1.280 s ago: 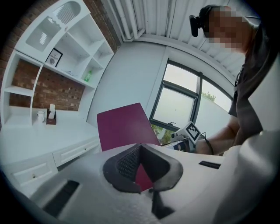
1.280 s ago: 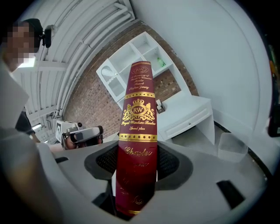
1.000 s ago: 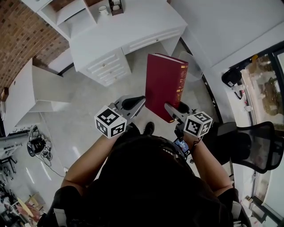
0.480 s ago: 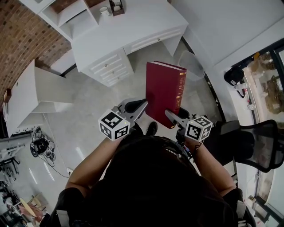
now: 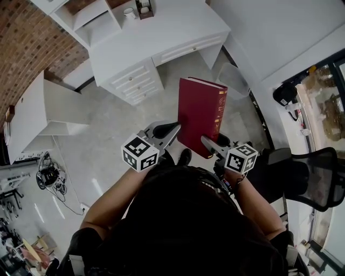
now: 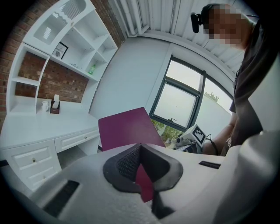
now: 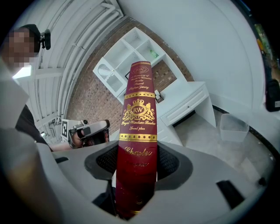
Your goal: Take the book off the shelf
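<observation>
A thick dark-red book (image 5: 200, 116) with gold lettering on its spine is held up in the air above the floor, well clear of the white shelf unit (image 5: 81, 16). My right gripper (image 5: 207, 141) is shut on the lower end of its spine, and the book (image 7: 138, 131) stands upright between the pads (image 7: 168, 164). My left gripper (image 5: 175, 129) meets the book's left edge. In the left gripper view the cover (image 6: 124, 129) rises beyond my left gripper (image 6: 140, 148), and a thin red strip sits between the nearly closed pads.
A white desk (image 5: 161, 32) with drawers stands ahead below the shelves. A clear bin (image 5: 232, 75) sits on the floor beside it. A black mesh chair (image 5: 302, 178) is at my right, a white cabinet (image 5: 48, 108) at the left, and cables lie on the floor at far left.
The book and both grippers have shifted slightly down and right in the head view. Neither grip has changed.
</observation>
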The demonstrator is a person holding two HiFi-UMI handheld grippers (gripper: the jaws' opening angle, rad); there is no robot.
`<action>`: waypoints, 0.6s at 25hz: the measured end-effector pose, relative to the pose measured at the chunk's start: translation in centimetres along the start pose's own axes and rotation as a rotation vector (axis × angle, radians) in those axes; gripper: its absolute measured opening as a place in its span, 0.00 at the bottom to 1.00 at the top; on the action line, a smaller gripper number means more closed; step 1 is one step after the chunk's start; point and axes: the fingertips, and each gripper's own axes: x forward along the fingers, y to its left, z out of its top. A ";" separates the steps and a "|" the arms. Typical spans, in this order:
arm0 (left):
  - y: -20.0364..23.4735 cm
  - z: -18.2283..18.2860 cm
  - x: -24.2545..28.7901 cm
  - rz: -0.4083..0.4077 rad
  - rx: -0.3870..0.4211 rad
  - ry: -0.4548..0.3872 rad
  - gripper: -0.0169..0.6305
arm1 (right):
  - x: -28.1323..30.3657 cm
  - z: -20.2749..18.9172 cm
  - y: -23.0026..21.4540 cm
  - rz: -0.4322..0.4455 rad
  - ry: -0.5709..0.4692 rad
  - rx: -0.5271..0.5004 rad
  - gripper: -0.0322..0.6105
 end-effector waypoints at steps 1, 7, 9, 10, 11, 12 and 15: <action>0.0 0.0 -0.1 0.002 -0.001 -0.002 0.04 | -0.1 -0.1 0.0 -0.004 -0.001 -0.002 0.40; -0.7 -0.1 0.0 -0.007 0.010 -0.004 0.04 | -0.6 -0.4 -0.3 -0.015 -0.007 0.002 0.40; -0.8 -0.2 -0.1 -0.006 0.007 -0.006 0.04 | -0.6 -0.4 -0.2 -0.015 -0.008 0.002 0.40; -0.8 -0.1 -0.1 -0.004 0.005 -0.007 0.04 | -0.6 -0.4 -0.2 -0.014 -0.009 0.001 0.40; -0.8 -0.1 -0.2 -0.002 0.004 -0.007 0.04 | -0.6 -0.4 -0.2 -0.013 -0.009 0.002 0.40; -0.7 -0.1 -0.2 0.001 0.002 -0.007 0.04 | -0.6 -0.4 -0.3 -0.013 -0.009 0.004 0.40; -0.6 -0.1 -0.3 0.007 -0.003 -0.006 0.04 | -0.7 -0.4 -0.4 -0.013 -0.009 0.009 0.40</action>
